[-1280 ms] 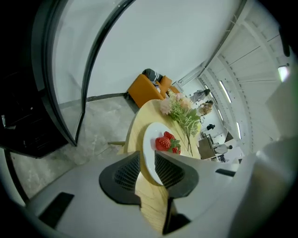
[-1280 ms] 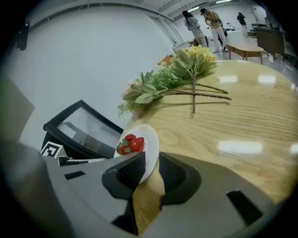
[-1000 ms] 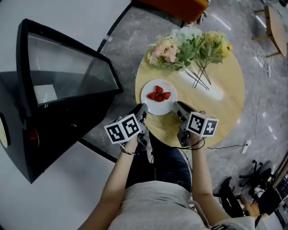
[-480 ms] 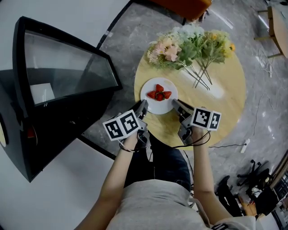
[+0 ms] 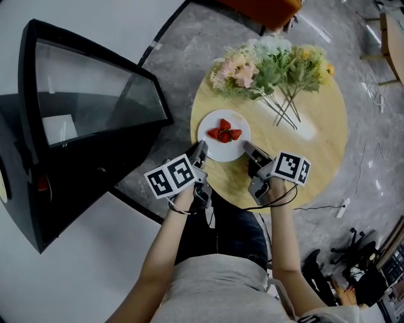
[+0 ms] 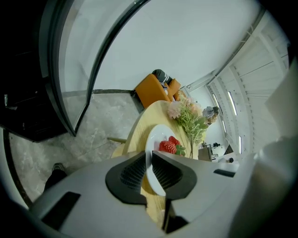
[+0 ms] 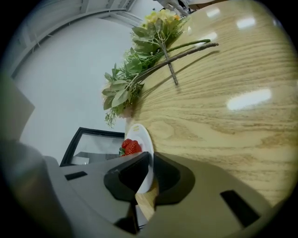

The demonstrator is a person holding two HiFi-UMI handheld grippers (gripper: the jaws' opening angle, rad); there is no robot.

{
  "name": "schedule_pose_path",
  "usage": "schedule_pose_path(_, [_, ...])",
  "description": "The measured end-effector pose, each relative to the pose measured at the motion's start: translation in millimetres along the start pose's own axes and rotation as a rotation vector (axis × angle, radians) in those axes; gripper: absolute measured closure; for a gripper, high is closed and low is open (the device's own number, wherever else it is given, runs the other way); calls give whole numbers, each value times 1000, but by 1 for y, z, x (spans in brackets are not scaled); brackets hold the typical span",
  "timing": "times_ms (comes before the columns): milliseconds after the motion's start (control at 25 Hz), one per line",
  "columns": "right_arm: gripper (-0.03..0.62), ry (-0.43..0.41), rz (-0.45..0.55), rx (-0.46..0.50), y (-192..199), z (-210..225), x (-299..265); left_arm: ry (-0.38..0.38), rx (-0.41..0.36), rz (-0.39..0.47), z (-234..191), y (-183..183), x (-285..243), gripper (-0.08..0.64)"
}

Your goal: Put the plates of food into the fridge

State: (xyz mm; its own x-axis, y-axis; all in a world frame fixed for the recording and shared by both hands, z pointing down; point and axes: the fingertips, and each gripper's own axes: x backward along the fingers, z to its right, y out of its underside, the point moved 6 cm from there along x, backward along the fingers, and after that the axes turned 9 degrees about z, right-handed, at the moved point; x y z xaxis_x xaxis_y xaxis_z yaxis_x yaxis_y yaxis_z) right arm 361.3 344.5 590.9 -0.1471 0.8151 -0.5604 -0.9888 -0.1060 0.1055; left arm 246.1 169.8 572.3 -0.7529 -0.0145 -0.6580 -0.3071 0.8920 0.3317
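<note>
A white plate (image 5: 224,148) with a few strawberries (image 5: 224,133) sits on the round wooden table (image 5: 315,139), near its front-left edge. My left gripper (image 5: 201,151) is shut on the plate's left rim, and in the left gripper view the plate (image 6: 156,139) edge runs between the jaws. My right gripper (image 5: 247,150) is shut on the right rim. In the right gripper view the plate (image 7: 143,139) stands pinched between the dark pads, with the strawberries (image 7: 130,147) just beyond. The black fridge (image 5: 76,183) stands to the left with its glass door (image 5: 88,94) swung open.
A bunch of artificial flowers (image 5: 268,69) lies across the far side of the table. An orange chair (image 5: 262,9) stands beyond it. Grey marble floor (image 5: 170,69) separates table and fridge. A cable (image 5: 322,205) and an office chair base (image 5: 353,243) are on the floor at right.
Both grippers stay closed on the plate's rims. The right gripper's marker cube has shifted a little to the right; the plate has barely moved.
</note>
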Motion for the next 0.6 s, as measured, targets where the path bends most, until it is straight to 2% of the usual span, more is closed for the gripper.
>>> schedule_pose_path(160, [552, -20, 27, -32, 0, 1, 1, -3, 14, 20, -1, 1, 1, 515])
schedule_pose_path(280, [555, -13, 44, -3, 0, -3, 3, -8, 17, 43, 1, -1, 2, 515])
schedule_pose_path(600, [558, -60, 44, 25, 4, -26, 3, 35, 115, 123, 0, -10, 25, 522])
